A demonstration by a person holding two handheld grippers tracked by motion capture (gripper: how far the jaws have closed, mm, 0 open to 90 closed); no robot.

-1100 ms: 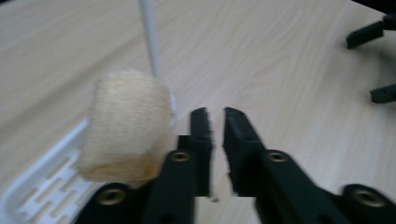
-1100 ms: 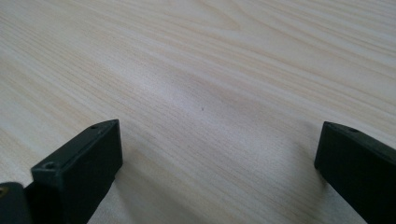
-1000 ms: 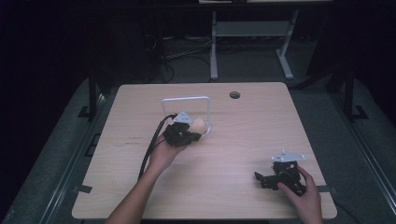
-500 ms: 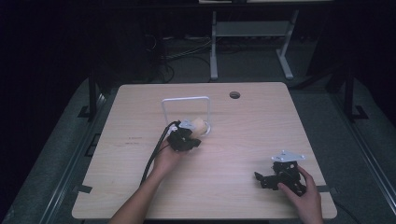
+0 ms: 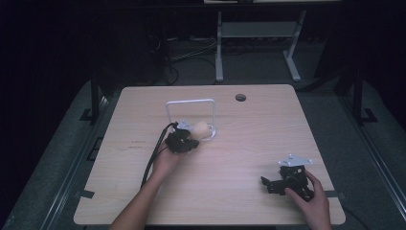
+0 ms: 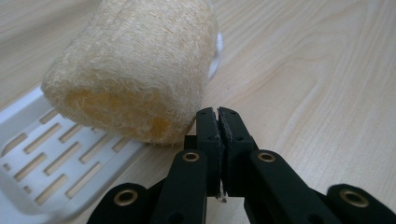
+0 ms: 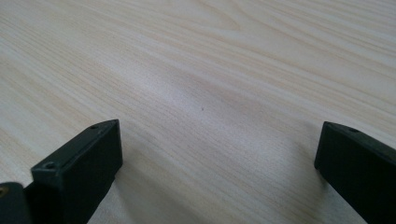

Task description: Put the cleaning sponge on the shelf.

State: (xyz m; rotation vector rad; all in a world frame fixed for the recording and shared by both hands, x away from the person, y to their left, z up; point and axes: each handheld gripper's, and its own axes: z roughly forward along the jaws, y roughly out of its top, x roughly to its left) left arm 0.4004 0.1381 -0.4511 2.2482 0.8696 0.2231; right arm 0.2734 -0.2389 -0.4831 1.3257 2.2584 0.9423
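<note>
The tan, fibrous loofah roll (image 6: 128, 70) now lies lower, on the white slotted plastic tray (image 6: 42, 158), seemingly pinched by a few fibres in my clenched left gripper (image 6: 218, 114), so placing looks near.

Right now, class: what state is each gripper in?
Left gripper: jaws shut on nothing, beside the loofah lying on the white rack.
Right gripper: jaws wide open, nothing between them, over the bare table.

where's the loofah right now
In the high view the loofah sits left of the table's centre, on the white rack's slotted base. In the left gripper view it lies just beyond the shut left gripper, up and left of its tips.
</note>
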